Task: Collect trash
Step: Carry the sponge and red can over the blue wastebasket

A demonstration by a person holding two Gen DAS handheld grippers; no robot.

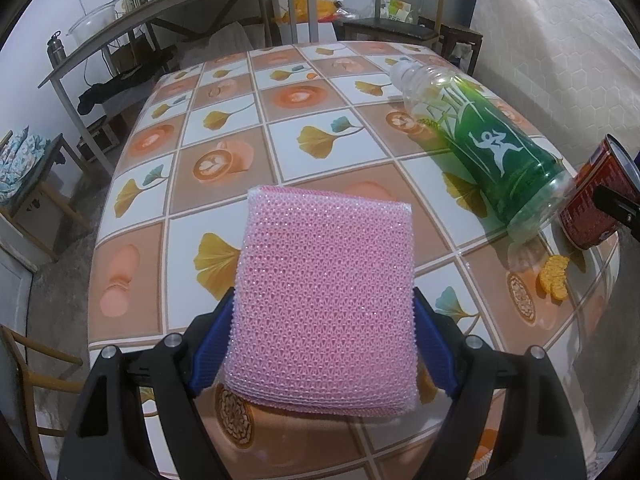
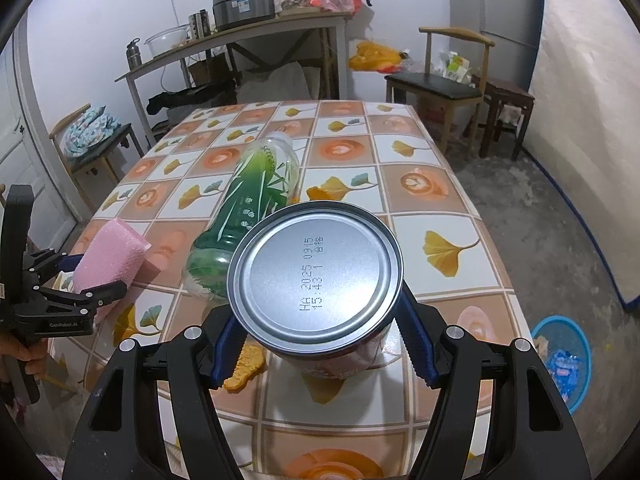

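My left gripper [image 1: 324, 298] is shut on a pink mesh sponge [image 1: 324, 280] and holds it over the tiled tablecloth; its blue pads press both sides. The same sponge [image 2: 108, 260] and left gripper [image 2: 90, 276] show at the left of the right wrist view. My right gripper [image 2: 316, 312] is shut on a red can [image 2: 316, 276], tilted with its silver stamped base toward the camera. The can [image 1: 588, 208] is also at the right edge of the left wrist view. A green plastic bottle [image 1: 480, 140] [image 2: 248, 208] lies on its side between the two grippers.
Orange snack pieces [image 1: 554, 280] [image 2: 244, 368] lie on the table [image 1: 280, 120] near the can, and another [image 2: 316, 192] beside the bottle. A blue bin [image 2: 564, 360] holding a wrapper stands on the floor at the right. Chairs and a cluttered shelf ring the table.
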